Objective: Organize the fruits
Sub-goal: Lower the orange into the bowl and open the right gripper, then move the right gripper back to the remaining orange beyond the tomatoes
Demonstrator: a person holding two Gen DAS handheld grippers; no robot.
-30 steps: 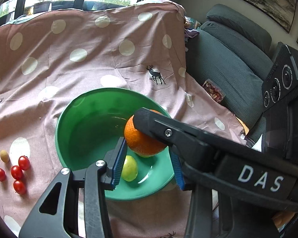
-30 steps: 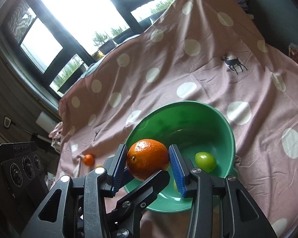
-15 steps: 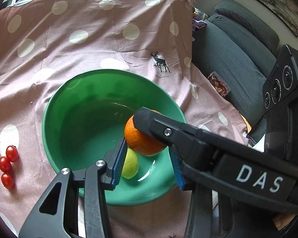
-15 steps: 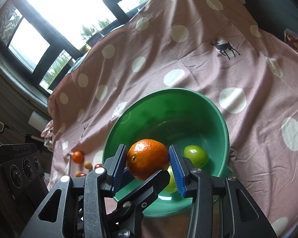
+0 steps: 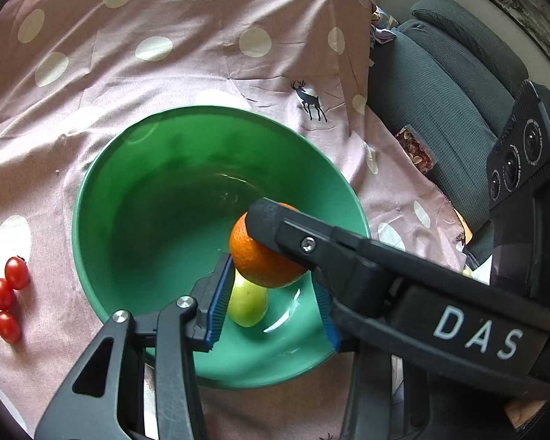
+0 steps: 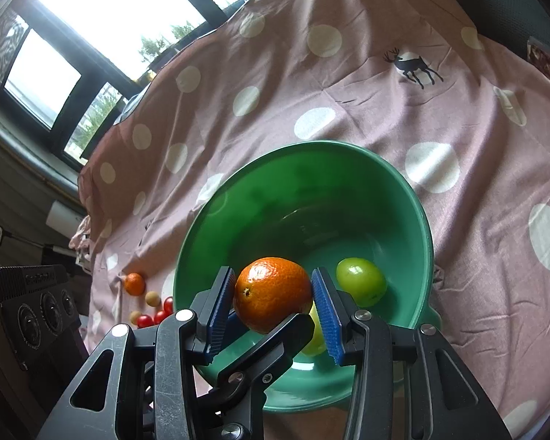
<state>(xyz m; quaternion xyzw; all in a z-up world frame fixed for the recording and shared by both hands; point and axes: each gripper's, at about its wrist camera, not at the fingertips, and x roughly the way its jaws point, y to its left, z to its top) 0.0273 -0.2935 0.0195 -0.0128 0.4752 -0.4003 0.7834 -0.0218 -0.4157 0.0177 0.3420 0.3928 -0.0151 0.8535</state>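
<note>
Seen from the left wrist, the orange (image 5: 262,260) sat over the near part of the green bowl (image 5: 135,168), which stood on a pink, white-dotted cloth (image 5: 201,66). The left gripper (image 5: 271,295) had its blue pads either side of the fruit at a narrow spread; the left pad (image 5: 220,300) met the orange's lower edge, while the other pad lay mostly behind the right gripper's black finger (image 5: 275,225), so whether this gripper truly pinched the fruit could not be told. That black finger lay across the top of the orange. Under the orange a pale green fruit (image 5: 247,302) rested on the bowl's floor. Three cherry tomatoes (image 5: 7,295) lay on the cloth well left of the bowl, and a grey armchair (image 5: 454,88) stood past the cloth's right edge.

Seen from the right wrist, the right gripper (image 6: 273,299) held the orange (image 6: 273,293) squarely between both blue pads, which pressed on its sides. A black finger of the left gripper (image 6: 271,344) crossed just under the fruit. The orange hung over the bowl's (image 6: 304,190) near rim. Inside, a green fruit (image 6: 361,280) lay to the right, and a yellowish one (image 6: 313,333) showed partly behind the right pad. On the cloth (image 6: 348,73) left of the bowl lay a small orange fruit (image 6: 134,283), some tomatoes (image 6: 157,315) and two small tan fruits. Bright windows (image 6: 91,7) filled the upper left.
</note>
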